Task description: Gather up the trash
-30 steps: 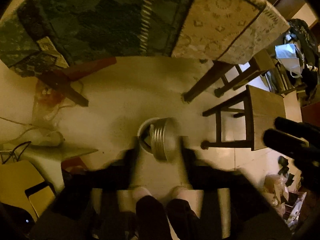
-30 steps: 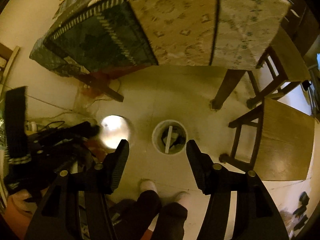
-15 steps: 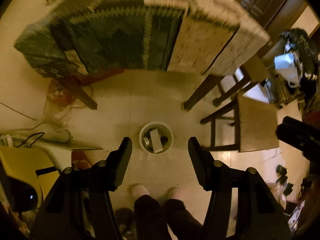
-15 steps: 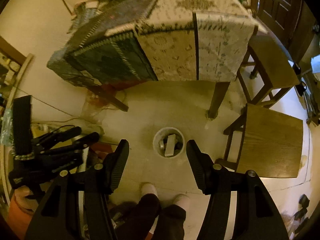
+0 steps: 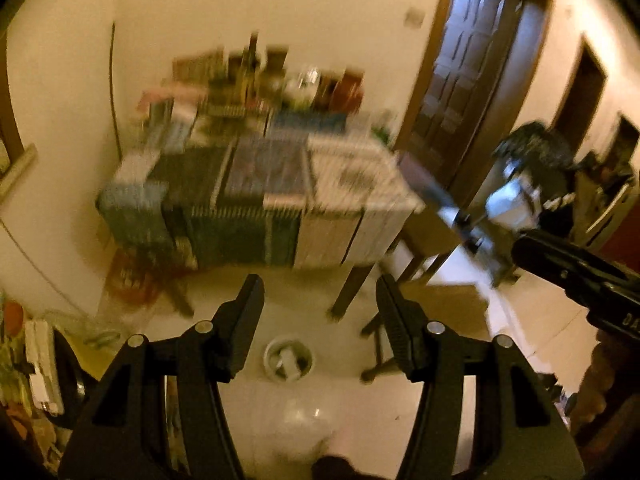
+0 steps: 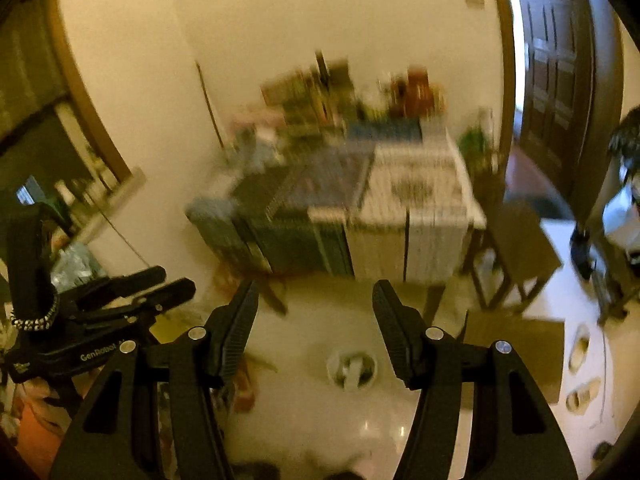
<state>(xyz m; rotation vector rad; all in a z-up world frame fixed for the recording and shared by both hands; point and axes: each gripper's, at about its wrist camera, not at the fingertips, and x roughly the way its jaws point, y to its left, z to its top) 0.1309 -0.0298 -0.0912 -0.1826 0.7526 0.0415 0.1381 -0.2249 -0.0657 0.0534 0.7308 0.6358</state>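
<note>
Hovering: left gripper (image 5: pixel 320 284) jaws open, empty | right gripper (image 6: pixel 316 290) jaws open, empty | left body reads "GenRobot"

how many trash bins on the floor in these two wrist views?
1. The round white trash bin stands on the pale floor in front of the cloth-covered table, near the wooden stool. The frames are blurred, and clutter at the edges could hide another.
</note>
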